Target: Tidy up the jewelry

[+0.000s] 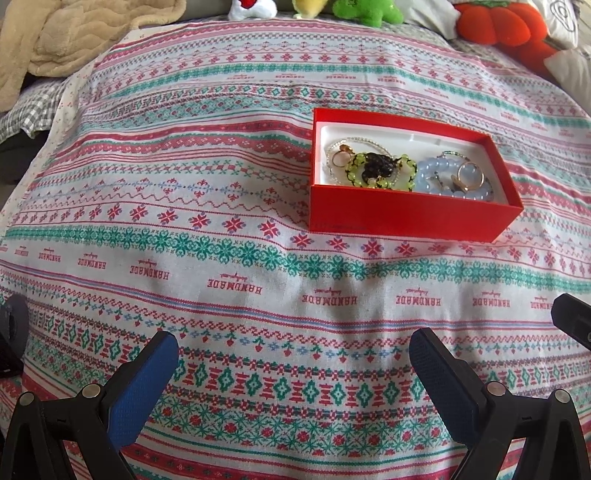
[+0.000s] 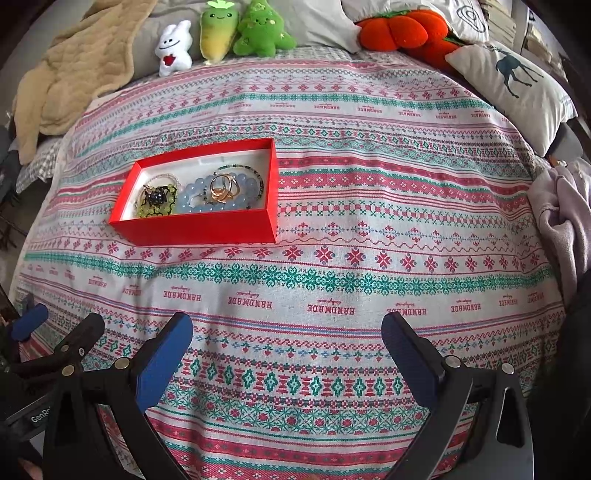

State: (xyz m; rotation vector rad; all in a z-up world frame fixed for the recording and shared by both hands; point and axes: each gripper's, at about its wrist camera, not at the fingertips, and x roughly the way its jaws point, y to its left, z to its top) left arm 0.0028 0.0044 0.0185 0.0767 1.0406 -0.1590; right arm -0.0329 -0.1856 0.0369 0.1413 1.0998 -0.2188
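A red open box (image 1: 406, 214) (image 2: 199, 227) lies on the patterned cloth. Inside it are a pale blue bead bracelet (image 1: 430, 177) (image 2: 192, 195), a yellow-green bead bracelet with a dark piece (image 1: 373, 168) (image 2: 157, 201), gold rings (image 1: 471, 175) (image 2: 221, 188), a thin white bead strand (image 1: 354, 142) and a dark green bead strand (image 2: 255, 175). My left gripper (image 1: 293, 350) hangs open over the cloth, well short of the box, holding nothing. My right gripper (image 2: 286, 339) is also open and empty, with the box ahead to its left.
A pink, green and white patterned cloth (image 2: 369, 229) covers the bed. At the far edge sit plush toys: white (image 2: 173, 48), yellow-green (image 2: 218, 29), green (image 2: 262, 31), orange (image 2: 402, 31). A beige blanket (image 2: 74, 70) lies back left, a deer pillow (image 2: 513, 88) back right, lilac cloth (image 2: 565, 221) at the right.
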